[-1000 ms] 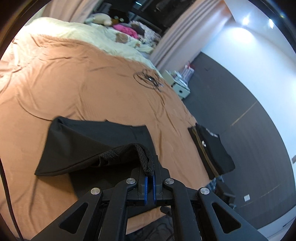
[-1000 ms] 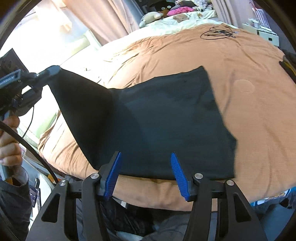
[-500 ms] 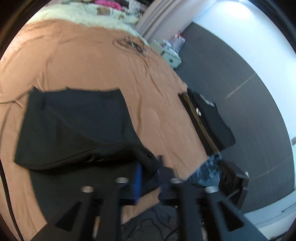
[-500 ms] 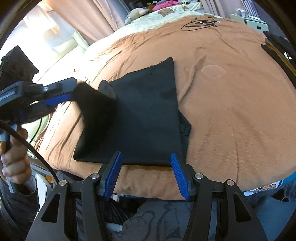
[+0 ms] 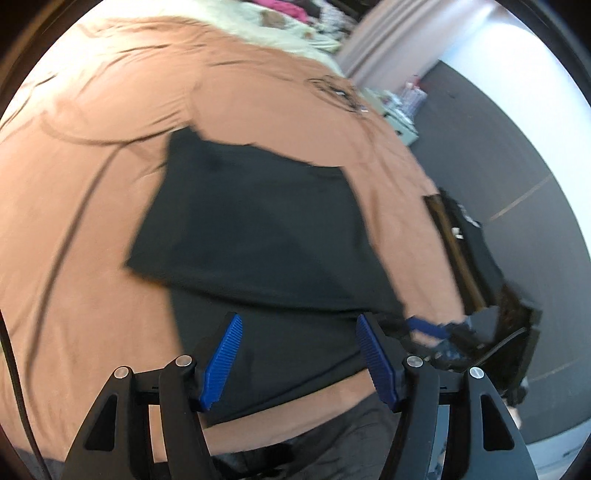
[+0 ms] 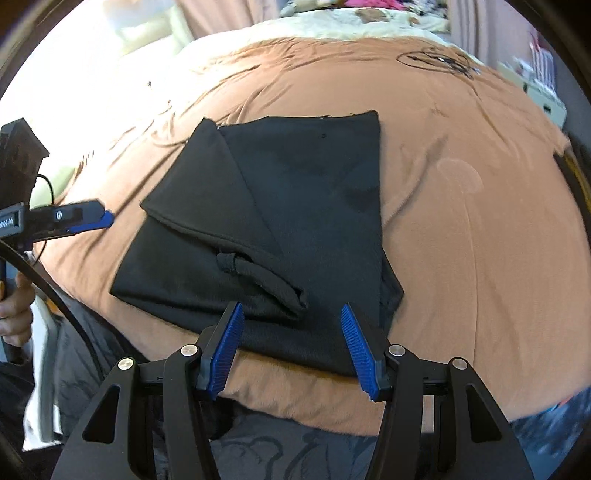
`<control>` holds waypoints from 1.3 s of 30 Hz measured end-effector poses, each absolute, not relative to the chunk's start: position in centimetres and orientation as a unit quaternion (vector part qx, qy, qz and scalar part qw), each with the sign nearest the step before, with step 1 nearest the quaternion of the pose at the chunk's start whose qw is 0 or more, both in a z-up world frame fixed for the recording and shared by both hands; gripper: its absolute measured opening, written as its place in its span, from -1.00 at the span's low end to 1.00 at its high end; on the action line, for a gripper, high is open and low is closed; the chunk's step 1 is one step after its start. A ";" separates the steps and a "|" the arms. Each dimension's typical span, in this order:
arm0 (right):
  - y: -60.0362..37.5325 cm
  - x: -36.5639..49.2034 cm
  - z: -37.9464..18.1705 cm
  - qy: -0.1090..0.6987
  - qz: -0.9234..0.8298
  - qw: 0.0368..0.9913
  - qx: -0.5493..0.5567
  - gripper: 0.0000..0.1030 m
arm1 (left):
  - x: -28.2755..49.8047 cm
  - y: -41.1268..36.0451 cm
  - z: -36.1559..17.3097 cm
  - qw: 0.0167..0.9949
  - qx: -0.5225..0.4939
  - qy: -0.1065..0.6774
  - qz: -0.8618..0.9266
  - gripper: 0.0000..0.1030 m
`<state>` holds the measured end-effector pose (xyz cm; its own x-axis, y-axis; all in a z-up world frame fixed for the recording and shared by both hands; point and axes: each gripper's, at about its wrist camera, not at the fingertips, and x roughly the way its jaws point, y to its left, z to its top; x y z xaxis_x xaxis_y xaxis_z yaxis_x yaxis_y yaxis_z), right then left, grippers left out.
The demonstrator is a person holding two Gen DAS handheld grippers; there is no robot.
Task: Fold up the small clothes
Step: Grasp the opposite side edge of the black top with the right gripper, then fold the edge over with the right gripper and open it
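Observation:
A black garment [image 6: 280, 206] lies on the brown bedspread [image 6: 461, 229], with its left part folded over the middle and a sleeve cuff [image 6: 229, 262] on top. It also shows in the left wrist view [image 5: 258, 236]. My left gripper [image 5: 299, 354] is open and empty above the garment's near edge. It also shows at the left of the right wrist view [image 6: 99, 219]. My right gripper [image 6: 291, 343] is open and empty over the near edge. It appears at the right of the left wrist view [image 5: 424, 326].
A stack of folded dark clothes [image 5: 465, 243] lies at the bed's right edge. A coil of black cable [image 6: 436, 61] lies far back on the bedspread. Pale bedding with toys [image 6: 369, 14] is behind it. The person's dark clothing [image 6: 280, 446] is at the near edge.
My left gripper carried the held part of the garment over to the right, opened and let go, then drew back. The right gripper stayed open.

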<state>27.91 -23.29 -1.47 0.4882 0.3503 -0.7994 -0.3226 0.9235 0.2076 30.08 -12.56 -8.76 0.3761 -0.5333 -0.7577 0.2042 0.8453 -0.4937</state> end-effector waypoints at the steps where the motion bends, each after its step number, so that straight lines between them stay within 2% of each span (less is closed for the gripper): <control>1: -22.9 28.2 -1.4 0.467 0.193 0.863 0.004 0.03 | 30.0 -11.8 -9.5 0.813 -0.163 0.517 -0.213 0.28; 6: -20.1 29.2 -1.5 0.477 0.198 0.854 -0.058 0.03 | 29.2 -9.6 -12.1 0.803 -0.171 0.539 -0.190 0.22; 10: -17.8 29.5 -1.8 0.483 0.213 0.843 -0.106 0.03 | 28.8 -8.9 -14.1 0.790 -0.173 0.558 -0.186 -0.04; 16: -16.8 31.6 -2.7 0.489 0.184 0.841 -0.140 0.03 | 28.6 -8.8 -15.4 0.786 -0.172 0.565 -0.183 -0.30; 17: -16.7 32.0 -2.8 0.485 0.184 0.843 -0.140 -0.05 | 28.6 -8.7 -15.5 0.786 -0.171 0.566 -0.180 -0.34; 18: -16.8 32.1 -2.7 0.483 0.186 0.845 -0.136 -0.37 | 28.7 -8.6 -15.6 0.785 -0.171 0.568 -0.178 -0.41; 20: -17.2 32.5 -2.7 0.485 0.194 0.845 -0.116 -0.74 | 28.8 -8.3 -15.7 0.782 -0.174 0.570 -0.179 -0.43; 21: -17.5 32.6 -2.6 0.483 0.196 0.847 -0.103 -0.90 | 28.8 -8.3 -15.7 0.782 -0.175 0.571 -0.180 -0.43; 22: -17.9 32.5 -2.3 0.480 0.201 0.849 -0.088 -0.96 | 28.8 -8.2 -15.7 0.781 -0.173 0.572 -0.181 -0.43; 31: -22.8 31.7 -1.7 0.481 0.206 0.852 0.025 -0.99 | 29.5 -9.6 -14.8 0.788 -0.145 0.572 -0.174 -0.43; 39: -26.9 30.4 -3.8 0.482 0.193 0.850 0.089 -0.99 | 30.1 -11.7 -14.7 0.791 -0.118 0.576 -0.171 -0.43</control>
<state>30.37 -26.88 -3.84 0.4610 0.4135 -0.7852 -0.2428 0.9098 0.3365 30.13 -11.67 -14.71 0.2780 -0.4062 -0.8705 0.1340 0.9137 -0.3836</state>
